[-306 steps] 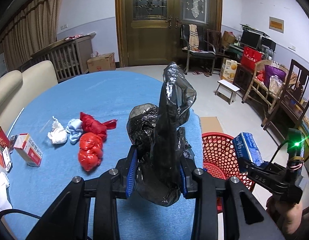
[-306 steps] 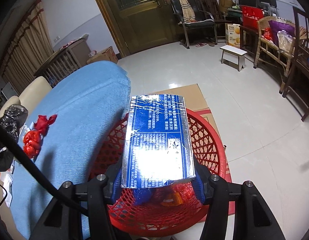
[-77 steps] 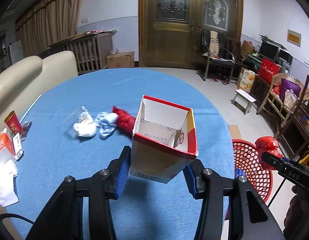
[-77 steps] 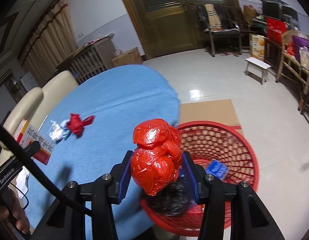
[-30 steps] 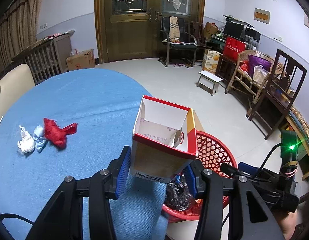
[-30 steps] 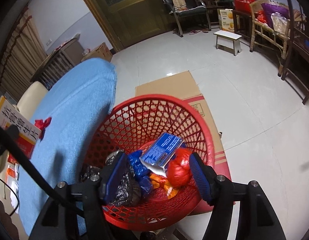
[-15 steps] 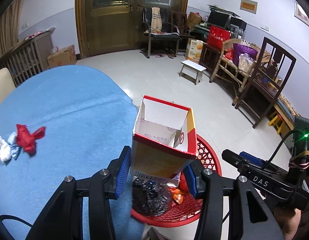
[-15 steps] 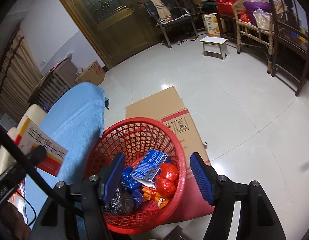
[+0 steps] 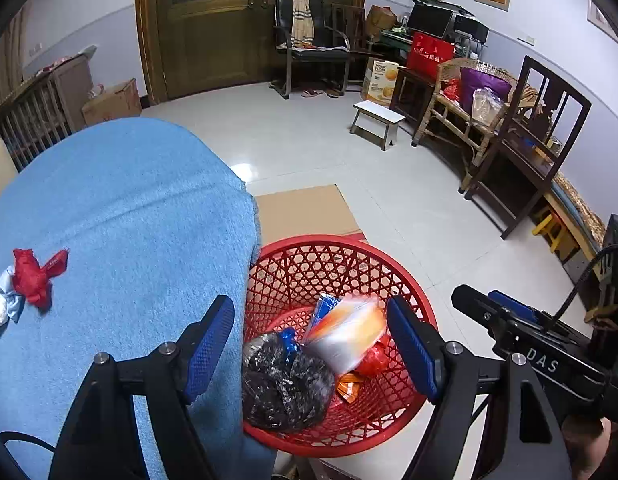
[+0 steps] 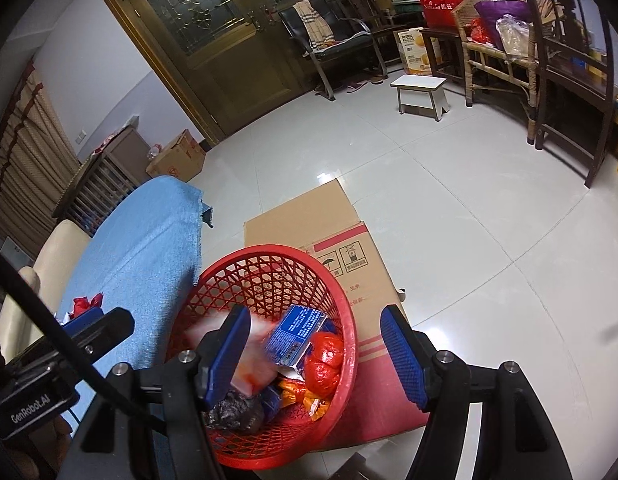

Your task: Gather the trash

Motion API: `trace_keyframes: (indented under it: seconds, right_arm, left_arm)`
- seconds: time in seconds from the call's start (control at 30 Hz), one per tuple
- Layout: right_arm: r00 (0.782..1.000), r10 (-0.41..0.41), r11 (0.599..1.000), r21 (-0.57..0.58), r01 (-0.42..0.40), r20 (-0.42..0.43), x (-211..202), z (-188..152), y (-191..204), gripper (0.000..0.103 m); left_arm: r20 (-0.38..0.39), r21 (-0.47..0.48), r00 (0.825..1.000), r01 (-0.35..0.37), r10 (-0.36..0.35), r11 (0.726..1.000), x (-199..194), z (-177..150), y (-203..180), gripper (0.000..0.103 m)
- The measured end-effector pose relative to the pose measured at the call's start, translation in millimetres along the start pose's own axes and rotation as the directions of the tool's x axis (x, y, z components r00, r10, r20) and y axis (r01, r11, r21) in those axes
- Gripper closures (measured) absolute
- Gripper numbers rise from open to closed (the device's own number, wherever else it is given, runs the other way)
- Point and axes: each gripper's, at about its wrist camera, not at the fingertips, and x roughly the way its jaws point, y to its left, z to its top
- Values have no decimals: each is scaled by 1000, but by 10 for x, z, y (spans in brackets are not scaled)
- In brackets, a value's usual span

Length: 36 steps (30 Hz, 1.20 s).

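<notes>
Red basket was shown receiving the box, just freed as the left gripper was spread; right gripper stood apart, empty; scraps remained on the surface.

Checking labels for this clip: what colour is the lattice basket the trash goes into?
Red, clearest in the left wrist view: the basket stands on the floor beside the blue-covered table.

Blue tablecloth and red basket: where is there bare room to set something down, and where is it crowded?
The blue tablecloth is bare from the red wad at its left edge across to the rim beside the red basket. The flat cardboard behind the basket is also free. The basket's bottom is crowded: black bag, falling carton, wrappers.
</notes>
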Motion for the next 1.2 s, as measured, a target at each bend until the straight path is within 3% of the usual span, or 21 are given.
trace_keyframes:
  seconds: [0.3, 0.63, 0.9, 1.2]
  right_arm:
    - [999, -27, 999, -38, 27, -17, -18, 2, 154, 29]
    - [998, -3, 988, -157, -7, -66, 49, -119, 678, 26]
    - [988, -2, 952, -302, -46, -154, 232, -333, 1284, 26]
    - [972, -13, 866, -489, -106, -234, 421, -650, 2040, 23]
  left_arm:
    - [24, -69, 999, -25, 27, 997, -167, -60, 259, 24]
    - [51, -177, 995, -77, 87, 981, -454, -338, 827, 24]
    - [50, -319, 979, -171, 197, 932, -666, -667, 1537, 24]
    - [35, -435, 957, -246, 289, 866, -875, -1048, 2200, 24]
